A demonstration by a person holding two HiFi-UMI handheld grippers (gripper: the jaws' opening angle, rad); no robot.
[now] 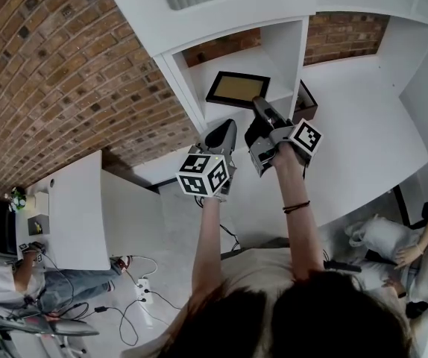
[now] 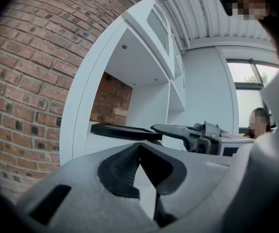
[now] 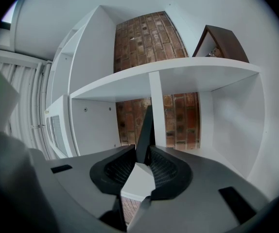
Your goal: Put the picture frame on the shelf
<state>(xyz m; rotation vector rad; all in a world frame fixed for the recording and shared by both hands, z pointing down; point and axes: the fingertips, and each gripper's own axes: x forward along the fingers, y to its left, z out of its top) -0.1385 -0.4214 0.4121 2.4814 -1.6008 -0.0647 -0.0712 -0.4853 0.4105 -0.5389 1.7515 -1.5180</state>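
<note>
The right gripper [image 3: 140, 150] is clamping its fingers [image 3: 114, 171] on one edge of the picture frame [image 1: 238, 89] and holding it roughly flat inside an open compartment of the white shelf [image 1: 288, 51]. Whether the frame is already touching the board is not showing. This looks like the placing step: the next move calls for settling the frame onto the board before the grip is eased. The left gripper [image 2: 138, 152] is hovering just beside, fingers together on nothing. A brown house-shaped ornament [image 3: 220, 43] is standing on the board above.

picture frame [image 1: 237, 89] | black, tan centre | flat, in right claw [image 1: 259, 104] | within white shelf [image 1: 288, 51]
</note>
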